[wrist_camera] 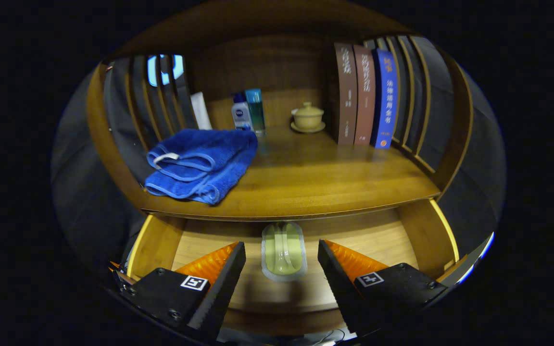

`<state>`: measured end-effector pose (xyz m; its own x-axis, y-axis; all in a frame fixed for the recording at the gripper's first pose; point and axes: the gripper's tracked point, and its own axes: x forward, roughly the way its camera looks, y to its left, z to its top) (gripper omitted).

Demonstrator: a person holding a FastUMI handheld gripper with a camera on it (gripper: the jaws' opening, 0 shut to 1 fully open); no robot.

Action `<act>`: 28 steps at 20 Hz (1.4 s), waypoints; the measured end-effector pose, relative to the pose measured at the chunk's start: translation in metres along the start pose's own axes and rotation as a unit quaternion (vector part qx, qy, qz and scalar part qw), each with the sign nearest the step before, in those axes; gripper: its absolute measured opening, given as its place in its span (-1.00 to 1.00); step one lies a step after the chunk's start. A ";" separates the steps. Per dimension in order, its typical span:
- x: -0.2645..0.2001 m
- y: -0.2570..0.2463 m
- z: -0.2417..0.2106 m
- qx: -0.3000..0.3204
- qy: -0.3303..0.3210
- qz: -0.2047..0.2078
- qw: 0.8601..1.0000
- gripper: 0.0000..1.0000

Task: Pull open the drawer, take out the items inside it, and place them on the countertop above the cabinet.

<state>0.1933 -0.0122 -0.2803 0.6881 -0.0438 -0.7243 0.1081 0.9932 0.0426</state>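
Now the gripper [282, 262] is hovering released over the open drawer [383, 240]; the pale green item [284, 250] is lying between its fingers, long axis pointing toward the countertop [315, 182] edge.

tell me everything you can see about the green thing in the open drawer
The pale green oblong item lies flat on the wooden floor of the open drawer, ringed by a greyish translucent rim like sealed packaging. A glossy raised ridge runs along its middle. Its far end tucks under the countertop's front edge. It sits between the open fingers of the hand-held gripper, untouched.
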 end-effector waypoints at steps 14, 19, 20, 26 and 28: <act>0.061 -0.010 -0.041 -0.018 0.170 -0.022 0.985 -0.18; 0.057 -0.007 -0.042 -0.035 0.156 -0.021 0.987 -0.71; 0.055 -0.007 -0.042 -0.036 0.152 -0.019 0.988 -0.72; 0.004 0.001 -0.025 -0.022 0.080 0.006 0.997 -0.71; -0.017 0.001 -0.017 -0.024 0.054 0.009 0.998 -0.71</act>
<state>0.1694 -0.0082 -0.2797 0.6081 -0.0174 -0.7937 0.0612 0.9978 0.0250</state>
